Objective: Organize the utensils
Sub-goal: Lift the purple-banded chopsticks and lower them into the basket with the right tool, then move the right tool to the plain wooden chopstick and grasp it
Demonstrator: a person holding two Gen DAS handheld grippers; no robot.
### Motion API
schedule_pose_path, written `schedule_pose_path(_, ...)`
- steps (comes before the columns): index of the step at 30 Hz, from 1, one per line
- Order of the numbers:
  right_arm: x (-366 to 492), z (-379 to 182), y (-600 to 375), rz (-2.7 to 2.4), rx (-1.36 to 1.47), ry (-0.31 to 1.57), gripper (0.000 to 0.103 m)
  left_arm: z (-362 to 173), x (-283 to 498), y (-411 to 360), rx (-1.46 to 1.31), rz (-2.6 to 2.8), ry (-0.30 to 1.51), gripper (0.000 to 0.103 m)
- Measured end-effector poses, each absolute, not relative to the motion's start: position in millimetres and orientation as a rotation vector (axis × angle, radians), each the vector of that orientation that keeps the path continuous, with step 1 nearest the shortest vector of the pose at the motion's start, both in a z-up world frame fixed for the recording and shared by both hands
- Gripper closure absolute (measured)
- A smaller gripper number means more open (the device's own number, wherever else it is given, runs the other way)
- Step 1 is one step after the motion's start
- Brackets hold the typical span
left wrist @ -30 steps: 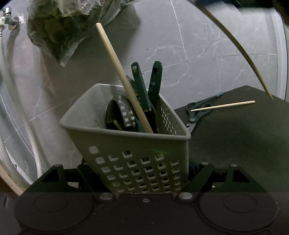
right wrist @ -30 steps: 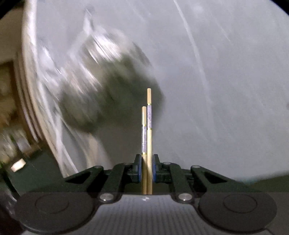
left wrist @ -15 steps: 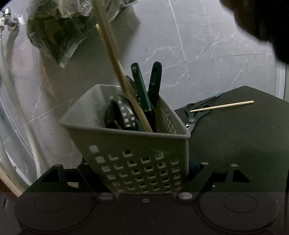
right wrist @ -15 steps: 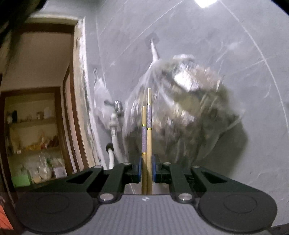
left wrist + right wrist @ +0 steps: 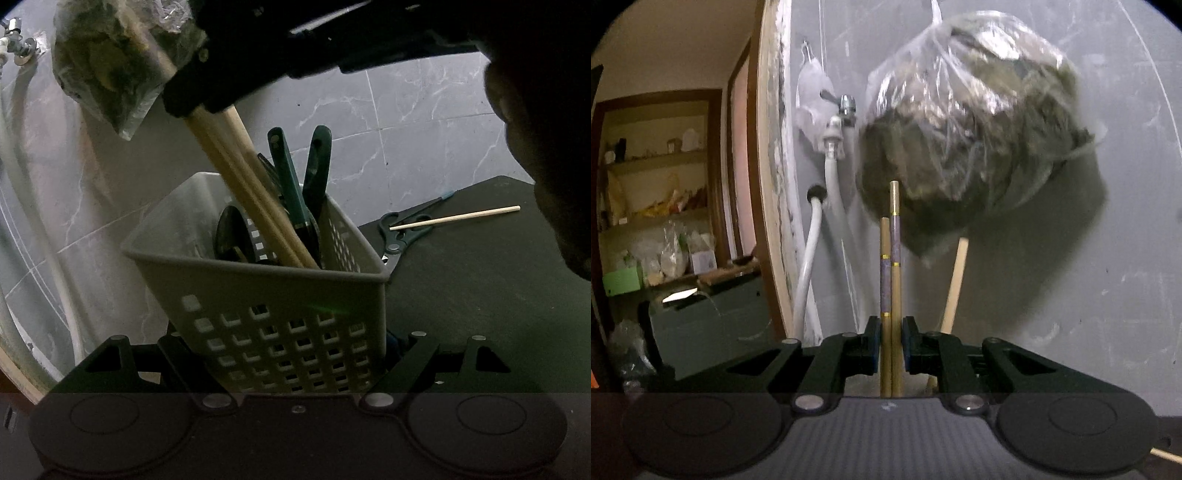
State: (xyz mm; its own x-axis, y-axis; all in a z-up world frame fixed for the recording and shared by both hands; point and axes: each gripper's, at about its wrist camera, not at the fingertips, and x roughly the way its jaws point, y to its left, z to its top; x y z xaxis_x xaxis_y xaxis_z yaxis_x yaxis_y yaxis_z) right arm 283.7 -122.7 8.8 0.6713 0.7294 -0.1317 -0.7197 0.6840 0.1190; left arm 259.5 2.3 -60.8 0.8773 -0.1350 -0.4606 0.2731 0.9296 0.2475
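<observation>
Now that the right gripper point(image 5: 891, 347) has swung its chopstick pair point(image 5: 236, 162) down into the basket point(image 5: 258, 295), jaws are opening: release underway. Left gripper point(image 5: 291, 354) stays clamped on basket.

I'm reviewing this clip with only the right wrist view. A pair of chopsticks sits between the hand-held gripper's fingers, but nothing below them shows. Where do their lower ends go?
Observer: Into the grey basket. The right hand-held gripper has its jaws opening, with the chopsticks between them.
Operator: What steadies that basket?
Observer: The left hand-held gripper clamps its lower part and holds it tilted.
Operator: Is anything not yet in the basket?
Observer: One wooden stick lies across the scissors on the dark surface.
</observation>
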Motion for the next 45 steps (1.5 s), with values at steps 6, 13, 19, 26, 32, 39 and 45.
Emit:
schedule_pose_path(6,275,22,-128,0.835,0.028,0.169,0.053,-61,260,1,0.313,-0.214,0.453,0.02)
schedule_pose_path(13,257,48,-162,0.752,0.044,0.108,0.01,-61,259,1,0.313,-0.211,0.455,0.02)
schedule_pose_path(19,249,54,-214,0.568,0.019,0.15,0.0,-61,260,-1,0.306,-0.202,0.462,0.02)
schedule_pose_path(26,296,11,-276,0.496,-0.177,0.49,0.0,-61,262,-4,0.305,-0.184,0.48,0.019)
schedule_pose_path(32,369,-38,-307,0.575,-0.411,0.756,0.0,-61,264,-8,0.297,-0.147,0.501,0.018)
schedule_pose_path(39,441,-64,-306,0.759,-0.638,0.874,0.0,-60,268,-18,0.28,-0.079,0.525,0.017)
schedule_pose_path(45,489,-77,-287,0.898,-0.828,0.883,0.0,-61,271,-26,0.269,-0.025,0.538,0.016)
